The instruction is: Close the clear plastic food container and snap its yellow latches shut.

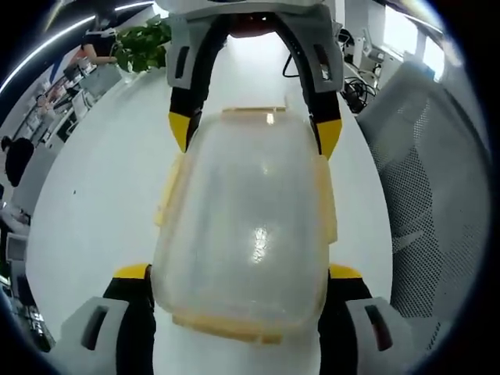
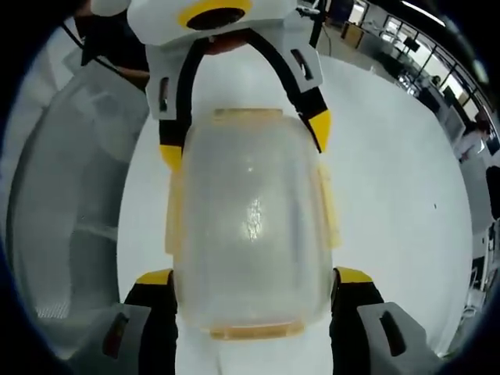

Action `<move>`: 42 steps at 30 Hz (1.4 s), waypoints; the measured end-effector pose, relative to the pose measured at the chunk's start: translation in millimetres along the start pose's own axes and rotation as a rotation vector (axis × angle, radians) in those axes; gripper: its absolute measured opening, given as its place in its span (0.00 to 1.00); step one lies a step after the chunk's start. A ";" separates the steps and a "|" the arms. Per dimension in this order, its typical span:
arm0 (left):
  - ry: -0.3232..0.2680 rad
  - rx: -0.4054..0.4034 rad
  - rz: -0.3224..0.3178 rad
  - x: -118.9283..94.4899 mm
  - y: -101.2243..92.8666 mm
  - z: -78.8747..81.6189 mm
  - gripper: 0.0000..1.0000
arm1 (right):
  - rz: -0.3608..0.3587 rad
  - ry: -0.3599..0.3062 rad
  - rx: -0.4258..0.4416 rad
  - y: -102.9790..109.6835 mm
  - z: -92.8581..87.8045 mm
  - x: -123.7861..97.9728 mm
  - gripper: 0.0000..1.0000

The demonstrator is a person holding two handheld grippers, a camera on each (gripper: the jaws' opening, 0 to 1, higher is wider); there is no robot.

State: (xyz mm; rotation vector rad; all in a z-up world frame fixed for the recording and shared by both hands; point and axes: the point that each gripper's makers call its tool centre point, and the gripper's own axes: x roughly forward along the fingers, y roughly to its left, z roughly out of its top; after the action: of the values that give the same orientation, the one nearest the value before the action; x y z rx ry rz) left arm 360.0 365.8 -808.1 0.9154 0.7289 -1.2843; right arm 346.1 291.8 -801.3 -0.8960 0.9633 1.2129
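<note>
We hold a clear plastic food container (image 1: 246, 238) between two handheld grippers, one at each end, above a white table (image 1: 94, 211). In the left gripper view, the left gripper (image 1: 242, 305) has its yellow-tipped jaws set against the container's two sides at the near end, gripping it. The right gripper (image 1: 256, 129) meets the container from the far end, its jaws pressed on the sides there too. The right gripper view gives the mirror picture: its own jaws clasp the near end of the container, the other gripper the far end.

The lid seems to be seated on the container already, so closing looks done. Yellow latches (image 1: 326, 205) run along the long sides and the ends; they look folded flat against the walls, but through the cloudy plastic we cannot say whether each is snapped. We judge the latching either finished or awaiting a final press. A grey mesh chair (image 1: 426, 180) stands beside the table.
</note>
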 end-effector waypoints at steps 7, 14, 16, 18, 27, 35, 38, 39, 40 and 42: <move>-0.003 0.003 -0.002 1.6 6.1 0.6 0.88 | 0.001 -0.014 0.003 -4.9 -0.2 -0.4 0.81; -0.005 0.000 -0.001 4.1 15.3 1.9 0.88 | 0.002 -0.005 -0.002 -14.9 -1.0 0.4 0.81; -0.008 0.000 -0.002 4.9 18.7 2.2 0.88 | 0.002 -0.003 -0.001 -18.3 -1.0 0.9 0.81; -0.006 0.000 -0.002 6.0 22.2 2.5 0.88 | 0.002 -0.001 -0.002 -22.0 -1.3 1.0 0.81; -0.012 -0.005 0.000 9.2 34.9 4.9 0.88 | 0.004 0.004 -0.007 -35.0 -2.3 1.5 0.81; -0.014 -0.006 0.001 12.0 45.1 5.9 0.88 | 0.007 0.004 -0.010 -47.3 -3.1 2.9 0.81; -0.015 -0.008 0.002 12.8 49.4 6.1 0.88 | 0.008 0.004 -0.014 -50.9 -2.5 2.9 0.81; -0.014 -0.009 0.002 12.9 50.0 6.1 0.88 | 0.009 0.005 -0.016 -52.4 -2.6 3.1 0.81; -0.013 -0.009 0.003 13.1 50.9 6.1 0.88 | 0.009 0.006 -0.017 -52.4 -2.2 2.8 0.82; -0.015 -0.010 0.003 12.7 52.9 6.4 0.88 | 0.010 0.009 -0.019 -54.5 -2.1 3.1 0.82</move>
State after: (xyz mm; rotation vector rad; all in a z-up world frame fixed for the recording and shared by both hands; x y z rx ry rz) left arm 413.9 356.2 -807.8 0.8976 0.7210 -1.2827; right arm 400.1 283.5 -802.5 -0.9125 0.9659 1.2295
